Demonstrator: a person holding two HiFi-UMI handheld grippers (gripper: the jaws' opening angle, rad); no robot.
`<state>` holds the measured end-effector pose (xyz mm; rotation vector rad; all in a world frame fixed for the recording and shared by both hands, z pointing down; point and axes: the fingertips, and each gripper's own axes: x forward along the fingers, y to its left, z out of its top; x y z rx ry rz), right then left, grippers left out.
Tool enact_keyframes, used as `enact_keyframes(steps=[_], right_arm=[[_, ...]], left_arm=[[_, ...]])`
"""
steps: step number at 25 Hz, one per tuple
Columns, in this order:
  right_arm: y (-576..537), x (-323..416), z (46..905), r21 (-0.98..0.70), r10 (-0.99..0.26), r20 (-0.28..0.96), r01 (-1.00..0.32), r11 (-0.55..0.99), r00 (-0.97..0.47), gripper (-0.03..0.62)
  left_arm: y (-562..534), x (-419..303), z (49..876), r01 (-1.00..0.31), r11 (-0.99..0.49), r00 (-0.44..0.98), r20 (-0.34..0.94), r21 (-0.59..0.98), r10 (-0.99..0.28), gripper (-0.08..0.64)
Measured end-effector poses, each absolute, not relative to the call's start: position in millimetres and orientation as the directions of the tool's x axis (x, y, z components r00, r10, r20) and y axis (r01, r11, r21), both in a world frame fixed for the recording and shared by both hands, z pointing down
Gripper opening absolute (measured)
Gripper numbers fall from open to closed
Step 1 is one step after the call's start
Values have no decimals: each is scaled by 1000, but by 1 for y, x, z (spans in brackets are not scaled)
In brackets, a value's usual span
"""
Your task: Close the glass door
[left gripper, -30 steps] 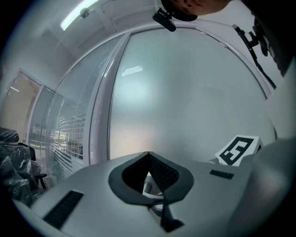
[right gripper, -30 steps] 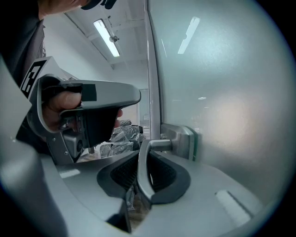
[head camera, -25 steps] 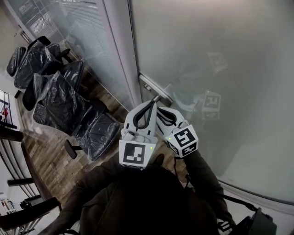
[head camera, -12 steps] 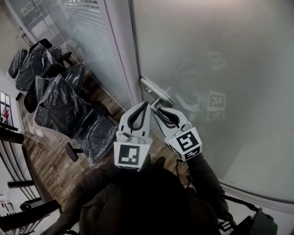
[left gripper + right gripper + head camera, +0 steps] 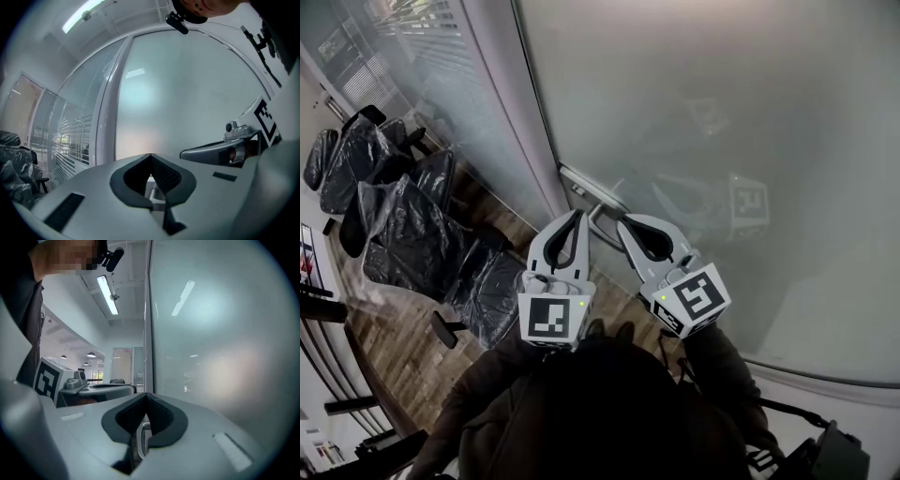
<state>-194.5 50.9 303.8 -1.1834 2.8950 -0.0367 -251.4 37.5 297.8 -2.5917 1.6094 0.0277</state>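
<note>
The frosted glass door [image 5: 741, 122] fills the right of the head view, beside its pale frame post [image 5: 525, 141]. Its metal handle [image 5: 589, 195] sits at the door's left edge. My left gripper [image 5: 577, 215] is shut and empty, its tips just below the handle. My right gripper [image 5: 622, 223] is shut too, side by side with the left one, pointing at the glass. In the left gripper view the handle [image 5: 154, 192] shows through the gap behind the left gripper's [image 5: 150, 155] meeting tips. The right gripper view shows the handle [image 5: 142, 437] the same way behind the right gripper [image 5: 146, 394].
Several office chairs wrapped in black plastic [image 5: 403, 234] stand on the wooden floor [image 5: 403, 337] at the left. A glass partition with blinds [image 5: 422, 56] runs behind them. The person's dark jacket [image 5: 591, 412] fills the bottom.
The left gripper's tips were at the handle a second ago; both grippers now sit lower and a little apart from it. Door and frame have shifted left in the view.
</note>
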Motion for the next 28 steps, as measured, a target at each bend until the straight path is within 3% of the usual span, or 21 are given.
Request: enact_keyframes(steps=[6,28], right_arm=[[54,-180,307,-101,-714,-18,-709,698,-700,2],[60,-179,304,-73,-713,-25,-710,700,-701,1]], left_arm=[[38,-232,294,-892,-449,451,-41,-53,-892,-3],[43,-218,303,-873,-484,487,-39,-66,-873,-3]])
